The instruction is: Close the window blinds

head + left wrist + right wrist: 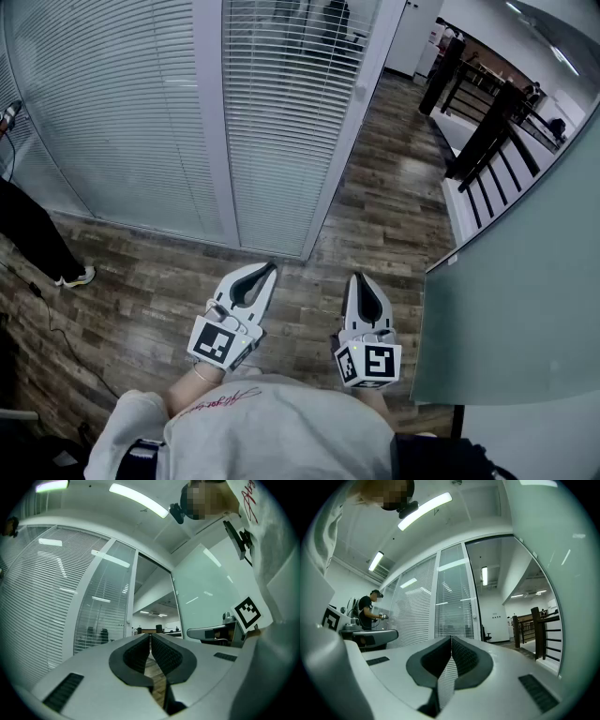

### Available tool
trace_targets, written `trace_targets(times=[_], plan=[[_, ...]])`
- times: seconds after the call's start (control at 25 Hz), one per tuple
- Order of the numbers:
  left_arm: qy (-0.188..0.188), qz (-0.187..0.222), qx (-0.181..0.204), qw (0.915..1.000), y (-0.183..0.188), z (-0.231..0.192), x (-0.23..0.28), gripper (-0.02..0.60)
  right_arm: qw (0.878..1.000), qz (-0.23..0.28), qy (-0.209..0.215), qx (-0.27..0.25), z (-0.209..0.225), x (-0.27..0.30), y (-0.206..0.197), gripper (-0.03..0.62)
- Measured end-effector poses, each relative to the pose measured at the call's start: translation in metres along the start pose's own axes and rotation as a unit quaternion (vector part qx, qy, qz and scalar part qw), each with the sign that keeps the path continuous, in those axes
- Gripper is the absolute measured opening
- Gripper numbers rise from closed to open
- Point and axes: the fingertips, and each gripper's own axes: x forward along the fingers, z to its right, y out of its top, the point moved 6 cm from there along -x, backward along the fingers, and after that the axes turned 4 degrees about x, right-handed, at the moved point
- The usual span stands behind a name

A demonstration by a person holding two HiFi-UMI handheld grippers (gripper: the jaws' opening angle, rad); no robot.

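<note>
Both are staying out of contact with anything: the left gripper (266, 274) and right gripper (357, 281) are hanging clenched and empty over the wooden floor (375, 206), well apart from the window blinds (112, 112) ahead. Two slatted panels are showing, split by one white post (214, 122). Doing this well likely means stepping closer and locating the blinds' control, which no view is showing

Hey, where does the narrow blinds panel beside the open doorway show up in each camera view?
Head view: narrow blinds panel at top centre, right of the wider panel.
Left gripper view: panel left of centre, slats partly see-through.
Right gripper view: panel at centre.
Shared landmark: the white door post on the panel's right edge, also seen in the left gripper view and the right gripper view.
</note>
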Motion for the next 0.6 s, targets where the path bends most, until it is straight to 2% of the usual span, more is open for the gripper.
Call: trace_targets(times=[0.6], plan=[[-0.002, -0.002, -0.001, 1.0000, -0.005, 0.010, 0.000, 0.020, 1.000, -0.003, 0.000, -0.002, 0.003, -0.009, -0.009, 0.021]])
